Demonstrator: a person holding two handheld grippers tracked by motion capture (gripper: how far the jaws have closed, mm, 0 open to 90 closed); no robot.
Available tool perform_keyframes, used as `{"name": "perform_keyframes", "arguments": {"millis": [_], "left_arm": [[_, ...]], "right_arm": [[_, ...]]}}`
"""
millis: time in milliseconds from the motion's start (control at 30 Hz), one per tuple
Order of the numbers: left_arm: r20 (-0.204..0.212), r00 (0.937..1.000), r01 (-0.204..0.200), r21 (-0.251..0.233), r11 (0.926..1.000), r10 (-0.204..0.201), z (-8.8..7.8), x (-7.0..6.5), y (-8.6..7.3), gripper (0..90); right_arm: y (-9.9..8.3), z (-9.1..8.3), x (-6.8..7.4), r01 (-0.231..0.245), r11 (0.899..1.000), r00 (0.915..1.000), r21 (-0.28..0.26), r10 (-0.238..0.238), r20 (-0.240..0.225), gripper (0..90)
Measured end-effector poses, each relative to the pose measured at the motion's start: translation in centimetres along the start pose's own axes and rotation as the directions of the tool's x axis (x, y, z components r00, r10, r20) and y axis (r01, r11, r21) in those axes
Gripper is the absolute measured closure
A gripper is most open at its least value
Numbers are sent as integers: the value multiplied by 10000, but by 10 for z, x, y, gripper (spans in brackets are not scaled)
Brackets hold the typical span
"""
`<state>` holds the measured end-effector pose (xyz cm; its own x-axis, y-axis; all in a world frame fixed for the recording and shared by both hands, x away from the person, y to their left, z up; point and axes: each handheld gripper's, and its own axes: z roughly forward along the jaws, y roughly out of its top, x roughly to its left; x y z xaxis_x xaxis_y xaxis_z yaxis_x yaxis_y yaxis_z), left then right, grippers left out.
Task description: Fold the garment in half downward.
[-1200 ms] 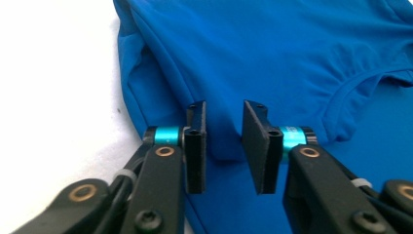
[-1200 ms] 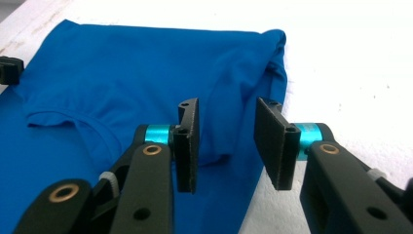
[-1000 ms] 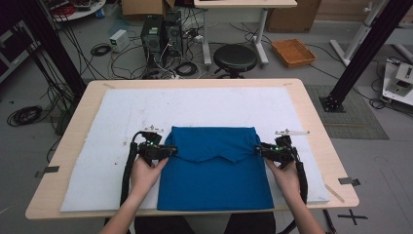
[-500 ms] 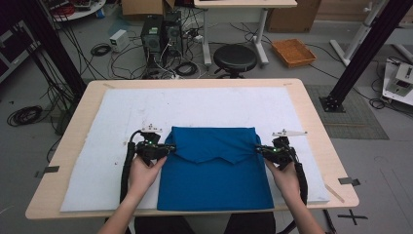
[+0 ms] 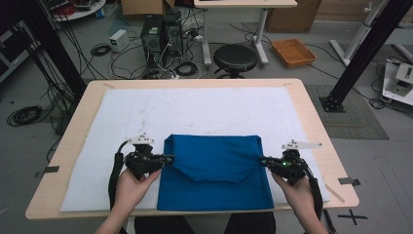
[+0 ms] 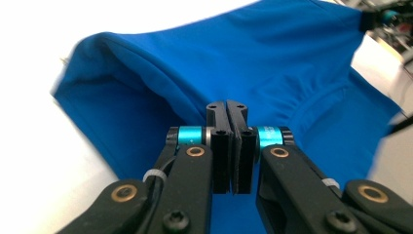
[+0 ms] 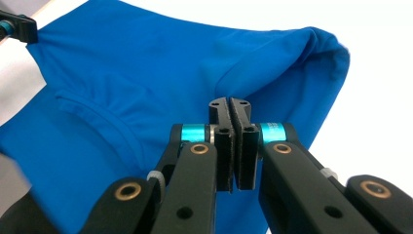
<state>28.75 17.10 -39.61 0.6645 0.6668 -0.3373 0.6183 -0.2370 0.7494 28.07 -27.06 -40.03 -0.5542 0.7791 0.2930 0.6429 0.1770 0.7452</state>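
A blue garment (image 5: 214,170) lies folded on the white mat (image 5: 195,112) that covers the wooden table (image 5: 311,107), toward the table's near edge and roughly midway between its left and right edges. The garment's near hem reaches almost to the near edge of the mat, and its far fold runs straight across, parallel to the table's long sides. A curved seam shows across the middle of the top layer. The left gripper (image 5: 168,158), held in the person's left hand (image 5: 129,187), meets the garment at its left edge; in the left gripper view the gripper's (image 6: 228,109) jaws are pressed together on the blue fabric, which rises from the mat there in a loose raised fold. The right gripper (image 5: 263,161), held in the right hand (image 5: 297,192), meets the garment at its right edge; in the right gripper view this gripper (image 7: 229,105) too is clamped tight on the cloth, and the fabric beyond the jaws lifts into a rounded fold. Both sets of jaws have just been closing, with the cloth caught between them. A black cable (image 5: 114,170) trails from the left gripper toward the near edge.
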Motion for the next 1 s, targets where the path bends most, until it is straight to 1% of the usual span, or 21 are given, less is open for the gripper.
{"name": "perform_keyframes", "arguments": {"millis": [100, 167, 200, 233, 267, 333, 400, 467, 500, 600, 633, 667, 700, 733, 800, 833, 867, 900, 933, 967, 1000], "left_arm": [[191, 9998, -90, -8, 10000, 90, -11, -13, -12, 885], [413, 9991, -27, 0, 10000, 27, -16, -20, -20, 884], [504, 9987, -57, 59, 10000, 54, -19, -24, -24, 884], [532, 9985, -97, 111, 9999, 91, -20, -27, -27, 884], [535, 9984, -182, 178, 9997, 172, -21, -30, -30, 885], [547, 9983, -232, 343, 9991, 213, -21, -34, -36, 884], [436, 9984, -371, 503, 9980, 349, -20, -36, -40, 884], [305, 9986, -460, 634, 9969, 442, -18, -35, -44, 884], [208, 9989, -424, 688, 9967, 411, -17, -34, -46, 884], [123, 9994, -326, 854, 9958, 317, -12, -30, -52, 883], [127, 9994, -327, 912, 9953, 316, -11, -29, -54, 881], [68, 9993, -361, 1001, 9943, 356, -10, -28, -55, 858], [-47, 9995, -309, 1002, 9945, 315, -10, -28, -56, 791], [-168, 9991, -378, 984, 9944, 396, -10, -28, -57, 743], [-488, 9977, -435, 781, 9960, 474, -12, -27, -54, 639], [-668, 9961, -532, 649, 9965, 575, -14, -26, -52, 603], [-887, 9937, -650, 486, 9967, 691, -16, -25, -48, 596], [-1176, 9902, -721, 286, 9970, 750, -17, -22, -43, 577], [-1454, 9853, -895, 104, 9959, 901, -17, -18, -38, 552], [-1689, 9807, -1010, -81, 9949, 982, -17, -13, -32, 546], [-1839, 9785, -995, -260, 9947, 931, -16, -6, -25, 546]], "right_arm": [[-11, -13, 8, 42, 10000, 9999, -88, -43, -117, 889], [-18, -20, 13, 70, 9999, 9999, -151, -73, -157, 889], [-21, -24, 16, 44, 9998, 9998, -177, -48, -204, 889], [-25, -27, 17, 52, 9998, 9997, -186, -57, -244, 888], [-28, -29, 19, 87, 9998, 9997, -160, -90, -218, 889], [-35, -31, 22, 170, 9998, 9997, -88, -171, -172, 889], [-42, -33, 24, 166, 9999, 9997, 22, -166, -168, 889], [-48, -33, 26, 220, 9997, 9997, 86, -219, -77, 888], [-51, -33, 27, 306, 9995, 9995, 125, -305, -27, 888], [-59, -30, 28, 426, 9986, 9990, 311, -430, 113, 886], [-61, -29, 28, 461, 9982, 9988, 371, -466, 133, 875], [-62, -29, 28, 449, 9982, 9988, 400, -456, 159, 833], [-62, -29, 28, 518, 9978, 9984, 403, -526, 186, 787], [-62, -29, 27, 577, 9978, 9981, 340, -584, 195, 771], [-58, -31, 25, 500, 9986, 9980, 171, -506, 388, 713], [-54, -31, 23, 550, 9985, 9972, 32, -551, 512, 705], [-49, -32, 21, 578, 9983, 9966, -70, -573, 600, 690], [-44, -32, 18, 622, 9979, 9952, -183, -607, 767, 652], [-38, -30, 15, 577, 9979, 9938, -297, -546, 966, 624], [-31, -28, 12, 603, 9971, 9921, -460, -548, 1131, 624], [-23, -25, 7, 692, 9958, 9899, -599, -612, 1275, 624]]}}
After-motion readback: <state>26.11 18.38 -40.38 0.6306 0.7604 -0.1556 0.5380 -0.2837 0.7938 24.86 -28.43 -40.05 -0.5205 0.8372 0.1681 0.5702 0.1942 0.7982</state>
